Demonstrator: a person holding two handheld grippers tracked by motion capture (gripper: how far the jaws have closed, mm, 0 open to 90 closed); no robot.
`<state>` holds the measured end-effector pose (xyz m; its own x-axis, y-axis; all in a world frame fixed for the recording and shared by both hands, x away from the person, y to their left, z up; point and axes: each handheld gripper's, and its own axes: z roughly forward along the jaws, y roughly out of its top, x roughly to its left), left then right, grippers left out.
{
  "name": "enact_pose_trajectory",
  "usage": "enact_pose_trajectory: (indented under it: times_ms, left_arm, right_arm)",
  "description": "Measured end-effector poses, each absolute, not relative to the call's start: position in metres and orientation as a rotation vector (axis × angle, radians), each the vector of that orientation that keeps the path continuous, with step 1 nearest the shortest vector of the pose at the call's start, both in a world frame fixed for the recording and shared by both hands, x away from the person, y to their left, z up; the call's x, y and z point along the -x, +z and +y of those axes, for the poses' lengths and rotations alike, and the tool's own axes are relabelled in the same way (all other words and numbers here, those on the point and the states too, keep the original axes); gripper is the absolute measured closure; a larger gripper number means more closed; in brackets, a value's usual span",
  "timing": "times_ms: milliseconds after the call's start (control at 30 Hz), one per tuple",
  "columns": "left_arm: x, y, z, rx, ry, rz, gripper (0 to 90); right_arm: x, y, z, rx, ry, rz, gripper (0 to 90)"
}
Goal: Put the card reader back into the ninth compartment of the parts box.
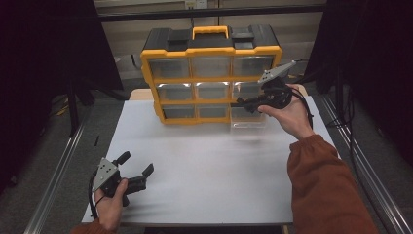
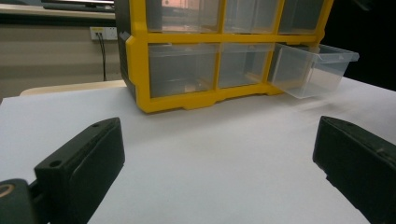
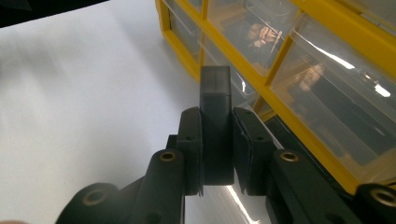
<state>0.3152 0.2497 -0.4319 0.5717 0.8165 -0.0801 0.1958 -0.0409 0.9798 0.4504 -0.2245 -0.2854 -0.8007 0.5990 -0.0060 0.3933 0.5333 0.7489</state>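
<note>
Holding a small dark block [image 3: 215, 126] clamped between its jaws, your right gripper [image 1: 253, 103] hangs just in front of the yellow organizer [image 1: 210, 73], above the clear drawer [image 1: 248, 119] that stands pulled out of the bottom row at the cabinet's right end. The step in hand looks like putting the block away: the drawer is open, the piece is gripped, and it sits over or just beside the mouth of the bin. What the next move seems to call for is bringing the block down inside the drawer walls [image 2: 317, 70] before you ease the jaws apart, so that it drops in and not onto the white table [image 1: 204, 165]; after that the drawer would want pushing home. Your left gripper [image 1: 134, 170] rests low near the front left corner of the table, well apart from the cabinet, its jaws spread wide on nothing. Several things are hard to settle: the right gripper view puts the block against glare and reflections in the clear fronts, so you cannot tell whether it is truly over the drawer or short of its rim. The block's lower end is hidden between the pads [image 3: 191, 149]. Whether the other drawers hold anything is unclear, since their fronts are misty and reflective.
</note>
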Motion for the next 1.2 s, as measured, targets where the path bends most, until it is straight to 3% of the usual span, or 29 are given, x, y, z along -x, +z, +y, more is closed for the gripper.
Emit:
enact_pose_trajectory:
  times_ms: [1200]
  left_arm:
    - [-0.315, -0.432, 0.25, -1.563, 0.622, 0.883, 2.1]
  right_arm:
    - [-0.483, -0.301, -0.217, -0.902, 0.948, 2.608, 73.6]
